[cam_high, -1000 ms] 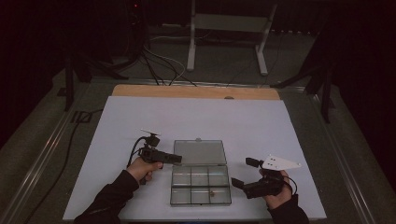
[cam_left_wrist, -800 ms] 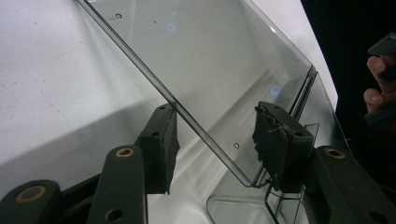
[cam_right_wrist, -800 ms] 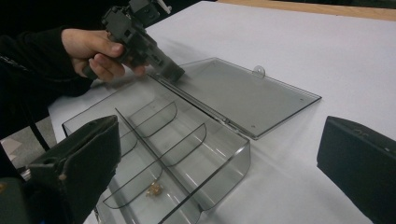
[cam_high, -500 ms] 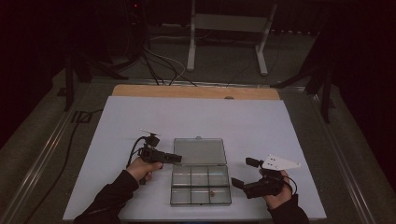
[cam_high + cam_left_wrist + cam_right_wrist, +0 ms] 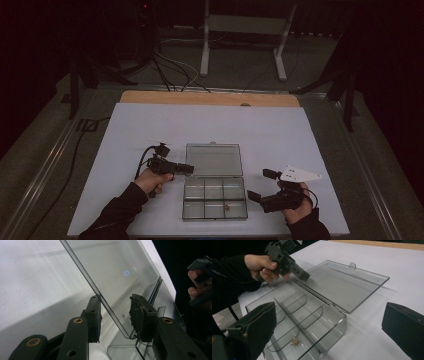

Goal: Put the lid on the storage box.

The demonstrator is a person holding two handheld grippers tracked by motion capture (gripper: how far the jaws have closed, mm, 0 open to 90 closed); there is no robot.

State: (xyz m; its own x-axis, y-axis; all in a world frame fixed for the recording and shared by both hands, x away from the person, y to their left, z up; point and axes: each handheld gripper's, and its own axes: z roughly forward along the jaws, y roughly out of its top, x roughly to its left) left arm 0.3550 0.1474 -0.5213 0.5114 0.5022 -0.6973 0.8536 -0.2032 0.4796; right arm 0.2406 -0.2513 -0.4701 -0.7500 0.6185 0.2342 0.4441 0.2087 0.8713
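A clear plastic compartment box (image 5: 215,197) lies on the white table top with its lid (image 5: 214,160) swung open and flat behind it. A small golden piece (image 5: 294,340) sits in one near compartment. My left gripper (image 5: 190,169) is at the lid's left edge by the hinge. In the left gripper view its jaws (image 5: 115,298) straddle the lid's edge (image 5: 110,307) with gaps on both sides; they have just been closing. My right gripper (image 5: 260,185) is held to the right of the box, its jaws (image 5: 330,306) wide open with nothing gripped.
The white sheet (image 5: 150,130) covers the table, and a wooden strip (image 5: 210,98) shows along its far edge. Cables (image 5: 170,75) and a stand's legs (image 5: 240,55) lie on the floor beyond. Metal rails (image 5: 45,170) run along both sides.
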